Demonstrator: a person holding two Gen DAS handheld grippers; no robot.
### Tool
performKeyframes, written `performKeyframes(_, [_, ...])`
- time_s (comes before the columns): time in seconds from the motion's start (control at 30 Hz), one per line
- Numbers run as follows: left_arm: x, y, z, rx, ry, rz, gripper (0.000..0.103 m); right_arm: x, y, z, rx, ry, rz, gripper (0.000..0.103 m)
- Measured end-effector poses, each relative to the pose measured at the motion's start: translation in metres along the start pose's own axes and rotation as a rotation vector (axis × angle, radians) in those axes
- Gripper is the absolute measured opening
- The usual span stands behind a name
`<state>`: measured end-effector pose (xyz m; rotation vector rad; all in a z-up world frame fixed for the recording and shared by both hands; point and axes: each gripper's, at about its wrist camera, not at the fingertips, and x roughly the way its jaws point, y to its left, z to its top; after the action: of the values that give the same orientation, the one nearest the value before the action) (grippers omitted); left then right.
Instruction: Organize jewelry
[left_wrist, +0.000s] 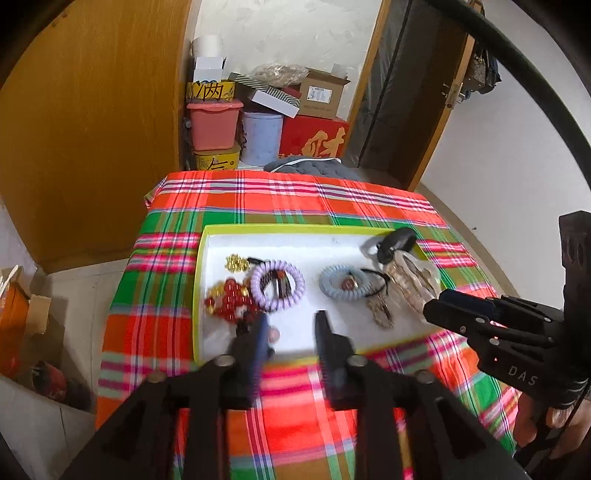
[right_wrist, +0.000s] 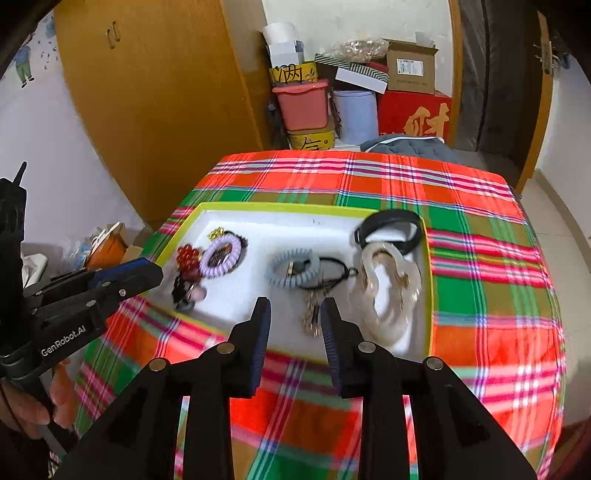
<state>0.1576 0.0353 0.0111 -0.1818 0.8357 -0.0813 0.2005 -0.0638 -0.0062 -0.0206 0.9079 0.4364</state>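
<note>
Left wrist view is showing my left gripper (left_wrist: 291, 321) hanging over the near edge of the white tray (left_wrist: 291, 240), its jaws standing apart with nothing between them. Its left fingertip is sitting just beside the red bead bracelet (left_wrist: 229, 299), which is lying at the tray's left end with a small gold charm (left_wrist: 236, 262) behind it. Next along, a lilac coil hair tie (left_wrist: 277, 290) is touching the red beads, and a pale blue coil hair tie (left_wrist: 343, 286) is lying near the tray's middle with a black elastic trailing off its right side. Further right, a clear shell-shaped hair claw (left_wrist: 412, 284) is resting by the right rim, and a black band (left_wrist: 397, 240) is lying at the far right corner. My right gripper (left_wrist: 465, 314) is reaching in from the right edge, its tip over the claw.

Right wrist view is showing my left gripper (right_wrist: 147, 273) coming in from the left, just beside the tray's left corner. My right gripper (right_wrist: 295, 306) is hovering over the tray's near side, jaws parted and gripping nothing, with a gold chain piece (right_wrist: 314, 314), blurred, lying between the fingertips. The plaid tablecloth (right_wrist: 480, 277) is lying under the tray.
</note>
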Motion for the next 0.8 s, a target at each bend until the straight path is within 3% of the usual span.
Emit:
performKeyframes(0.43, [-0.040,-0.016,-0.059,0.031,0.022,0.056,0.031,-0.045,0.012,-0.054,-0.026,0.001,-0.019,0.029])
performKeyframes(0.57, [-0.049,-0.021,-0.074,0.034,0.027,0.053,0.045,-0.056,0.014,-0.066,-0.028,0.000,-0.034,0.029])
performKeyframes(0.8, [-0.063,-0.028,-0.086,0.035,0.024,0.064,0.045,-0.069,0.014,-0.087,-0.024,0.005,-0.044,0.029])
